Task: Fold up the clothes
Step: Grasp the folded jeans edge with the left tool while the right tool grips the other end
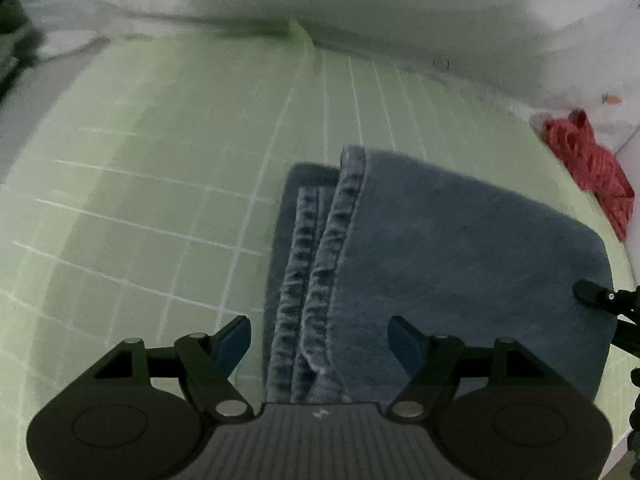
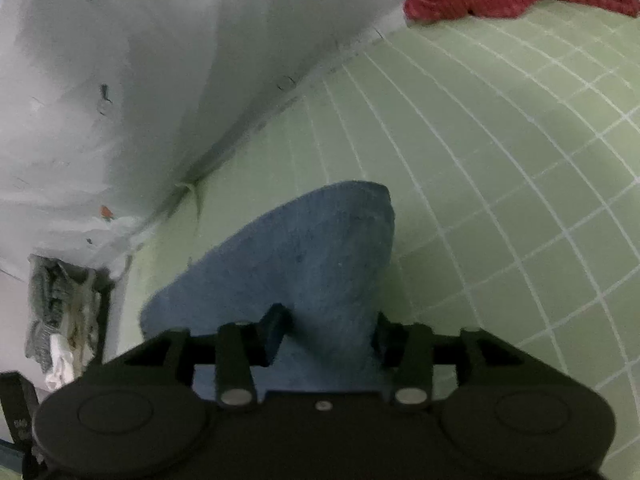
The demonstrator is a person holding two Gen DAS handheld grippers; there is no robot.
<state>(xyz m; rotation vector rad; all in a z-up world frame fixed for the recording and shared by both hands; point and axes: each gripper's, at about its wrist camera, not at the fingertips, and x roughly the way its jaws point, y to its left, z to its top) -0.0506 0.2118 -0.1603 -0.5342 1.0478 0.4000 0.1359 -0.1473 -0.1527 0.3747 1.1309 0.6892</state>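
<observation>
Blue jeans [image 1: 460, 248] lie folded on a light-green gridded bed sheet [image 1: 140, 200], in a compact stack with hem and seam edges showing along their left side. A white quilt [image 1: 400, 8] with small carrot prints bunches up at the far edge of the bed. A red garment [image 1: 588, 164] sits crumpled well apart from the jeans, toward the far right corner.

Left claw [image 1: 320, 340]: jaws spread wide, nothing between them, hovering at the near end of the stack with the seam edges running up between the two blue fingertips [image 1: 236, 340]. No contact with the fabric is visible.

Right claw [image 2: 324, 336]: fingers sit close on either side of a raised ridge of denim that runs back into the claw. It looks pinched on the jeans, and the cloth tents up from the claw toward a far corner. In the left wrist view, the right claw's tip shows at the right edge of the stack.

Step in hand, as a judgement: a late fold of the jeans. The right side is gripped while the left is free, likely finishing or adjusting the final fold.

The next move probably calls for the left claw to drop and close on the near hem edge, then for both to carry the fold over together or flatten it, keeping the layers aligned. The red garment is still unfolded, so the task looks partway through.
</observation>
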